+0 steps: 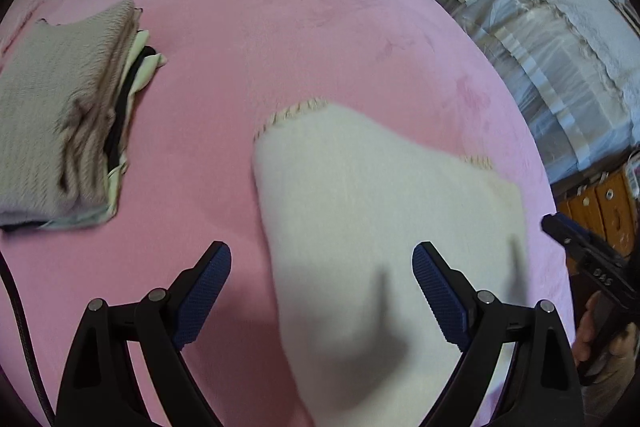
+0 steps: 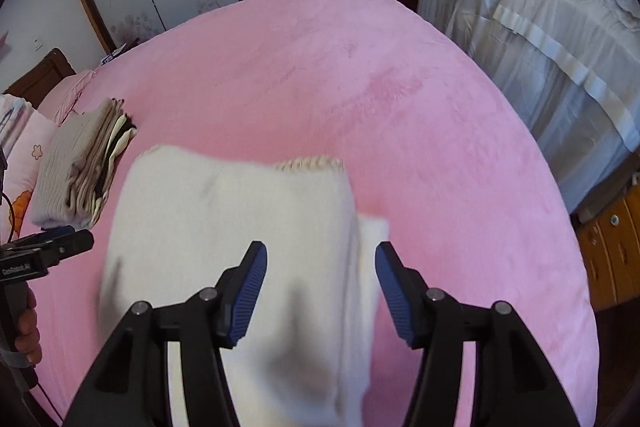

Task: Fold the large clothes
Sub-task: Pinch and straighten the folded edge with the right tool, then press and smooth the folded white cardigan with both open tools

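Your left gripper (image 1: 322, 291) stands with its fingers (image 1: 208, 291) spread wide above the near part of the cream garment (image 1: 360, 195), pads off the cloth; your right gripper (image 2: 320, 287) likewise shows its fingers (image 2: 248, 291) apart, nothing pinched between them. The garment lies partly folded on the pink bed (image 1: 280, 27), near its near edge, a fringed hem (image 2: 312, 163) at its far side and a loose flap (image 2: 372, 239) jutting right. A stack of folded clothes (image 1: 60, 115) sits at far left, well apart. The fold in hand appears released, judging by the open fingers. To finish well, take the flap and the near edge together, carry them toward the fringed hem, align the edges before letting go, and keep both sides level so the layers lie flat.
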### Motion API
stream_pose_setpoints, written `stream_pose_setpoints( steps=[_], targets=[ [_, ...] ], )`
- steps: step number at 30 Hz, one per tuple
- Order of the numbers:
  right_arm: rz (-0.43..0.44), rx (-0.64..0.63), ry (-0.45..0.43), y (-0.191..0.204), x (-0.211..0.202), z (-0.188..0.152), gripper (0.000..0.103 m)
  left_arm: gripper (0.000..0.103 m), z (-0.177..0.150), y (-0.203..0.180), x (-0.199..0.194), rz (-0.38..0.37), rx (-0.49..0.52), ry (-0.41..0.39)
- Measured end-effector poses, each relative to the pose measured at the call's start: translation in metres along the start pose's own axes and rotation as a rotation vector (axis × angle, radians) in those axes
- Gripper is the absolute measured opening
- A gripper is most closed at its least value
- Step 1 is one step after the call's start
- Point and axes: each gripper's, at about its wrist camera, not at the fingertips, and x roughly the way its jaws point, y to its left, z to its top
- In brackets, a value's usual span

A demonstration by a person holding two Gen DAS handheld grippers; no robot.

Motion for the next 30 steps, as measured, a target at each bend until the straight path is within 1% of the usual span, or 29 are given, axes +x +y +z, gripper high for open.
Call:
stream_pose_setpoints(
  steps=[4, 6, 7, 8, 9, 10, 11, 12, 13, 14, 16, 18, 20, 21, 22, 23, 24, 25, 26, 27, 29, 30],
  targets=[
    [0.033, 0.013, 0.072, -0.010, 0.047, 0.017, 0.056, 0.091, 0.026, 0.005, 0.038, -0.048, 0.000, 0.058],
    [0.056, 0.037, 0.108, -0.019, 0.067, 0.021, 0.056, 0.091, 0.033, 0.008, 0.056, -0.048, -0.006, 0.088],
    [0.087, 0.052, 0.121, -0.023, 0.073, 0.022, 0.045, 0.088, 0.036, 0.009, 0.064, -0.044, -0.005, 0.101],
    [0.101, 0.067, 0.134, -0.028, 0.078, 0.022, 0.018, 0.082, 0.037, 0.008, 0.069, -0.052, -0.001, 0.102],
    [0.084, 0.064, 0.128, -0.030, 0.078, 0.022, 0.018, 0.064, 0.036, 0.006, 0.070, -0.062, 0.010, 0.088],
    [0.055, 0.042, 0.111, -0.027, 0.077, 0.019, 0.017, 0.055, 0.036, 0.003, 0.072, -0.059, 0.029, 0.072],
    [0.031, 0.019, 0.107, -0.024, 0.080, 0.015, 0.016, 0.054, 0.033, 0.002, 0.078, -0.044, 0.041, 0.063],
    [0.021, 0.022, 0.122, -0.025, 0.087, 0.009, 0.016, 0.053, 0.029, 0.000, 0.083, -0.030, 0.047, 0.061],
    [0.028, 0.055, 0.137, -0.029, 0.095, 0.004, 0.016, 0.054, 0.025, -0.002, 0.089, -0.015, 0.052, 0.061],
    [0.042, 0.090, 0.136, -0.034, 0.100, 0.001, 0.016, 0.054, 0.021, -0.004, 0.095, 0.006, 0.055, 0.051],
    [0.063, 0.140, 0.135, -0.041, 0.104, -0.001, 0.017, 0.054, 0.021, -0.004, 0.100, 0.020, 0.041, 0.043],
    [0.071, 0.176, 0.139, -0.045, 0.103, -0.001, 0.021, 0.055, 0.022, -0.006, 0.101, 0.029, 0.034, 0.046],
    [0.075, 0.190, 0.128, -0.047, 0.094, 0.001, 0.028, 0.055, 0.023, -0.012, 0.092, 0.044, 0.050, 0.040],
    [0.063, 0.193, 0.115, -0.046, 0.085, 0.002, 0.031, 0.055, 0.023, -0.015, 0.085, 0.060, 0.068, 0.035],
    [0.035, 0.185, 0.101, -0.043, 0.075, 0.003, 0.038, 0.056, 0.023, -0.020, 0.078, 0.075, 0.085, 0.032],
    [0.010, 0.170, 0.081, -0.040, 0.065, 0.004, 0.040, 0.057, 0.021, -0.026, 0.066, 0.099, 0.110, 0.015],
    [-0.021, 0.143, 0.044, -0.033, 0.048, 0.003, 0.040, 0.060, 0.018, -0.031, 0.055, 0.115, 0.124, -0.007],
    [-0.037, 0.120, 0.011, -0.027, 0.035, 0.002, 0.040, 0.061, 0.012, -0.037, 0.039, 0.120, 0.138, -0.045],
    [-0.035, 0.090, -0.029, -0.019, 0.020, -0.001, 0.039, 0.061, 0.007, -0.042, 0.024, 0.108, 0.146, -0.081],
    [-0.011, 0.056, -0.065, -0.006, 0.004, -0.006, 0.039, 0.061, 0.002, -0.048, 0.013, 0.091, 0.147, -0.107],
    [0.050, 0.017, -0.089, 0.013, -0.014, -0.016, 0.039, 0.061, -0.014, -0.059, -0.007, 0.038, 0.132, -0.148],
    [0.087, -0.006, -0.093, 0.027, -0.020, -0.024, 0.039, 0.061, -0.024, -0.060, -0.015, 0.013, 0.113, -0.155]
  ],
)
